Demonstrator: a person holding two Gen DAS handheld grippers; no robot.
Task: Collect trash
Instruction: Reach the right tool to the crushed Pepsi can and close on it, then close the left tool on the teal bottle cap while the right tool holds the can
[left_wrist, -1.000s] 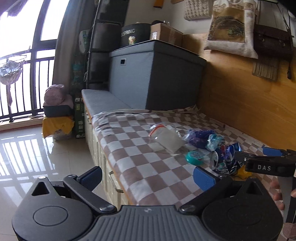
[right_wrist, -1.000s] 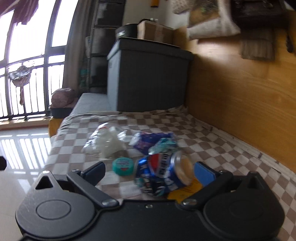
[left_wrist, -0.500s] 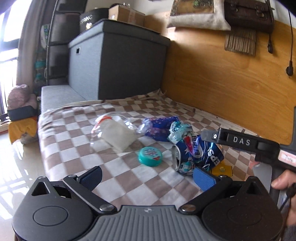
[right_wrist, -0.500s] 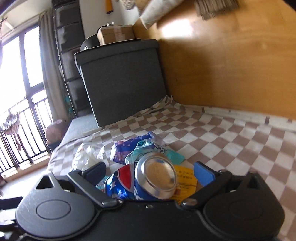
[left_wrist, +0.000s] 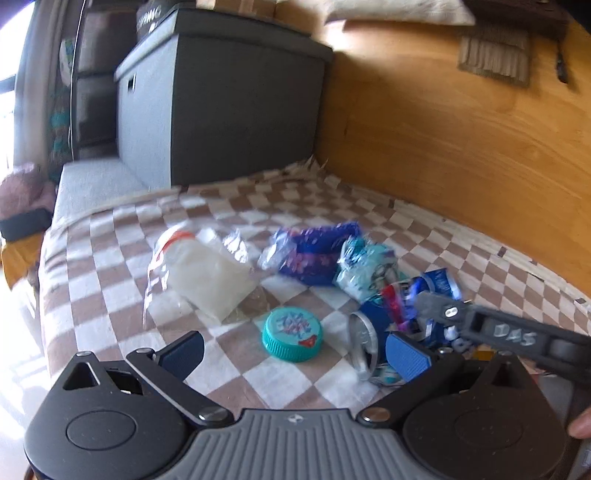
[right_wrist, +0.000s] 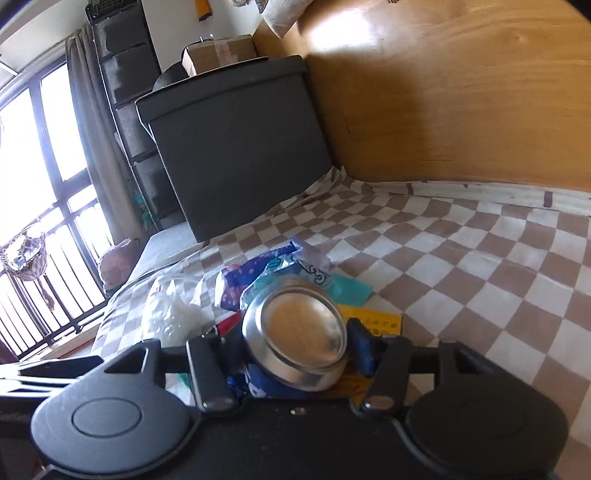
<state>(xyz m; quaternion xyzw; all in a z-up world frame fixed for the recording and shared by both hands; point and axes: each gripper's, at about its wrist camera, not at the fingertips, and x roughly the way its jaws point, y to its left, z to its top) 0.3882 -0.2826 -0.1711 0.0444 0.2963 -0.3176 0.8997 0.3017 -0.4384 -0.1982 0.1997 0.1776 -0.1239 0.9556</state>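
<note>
So the right gripper (right_wrist: 295, 350) has its jaws closing in on the crushed blue soda can (right_wrist: 295, 338), which sits right between the blue pads on the checkered blanket (right_wrist: 461, 258), its silver end facing the camera, and the pads look like they're touching its sides. The left gripper (left_wrist: 295, 350) just hangs over the blanket with its jaws spread wide and nothing in them. A teal bottle cap (left_wrist: 291, 334) lies between its fingers' line of sight, with a clear plastic bag (left_wrist: 199, 273) and purple wrapper (left_wrist: 314, 254) further back.
</note>
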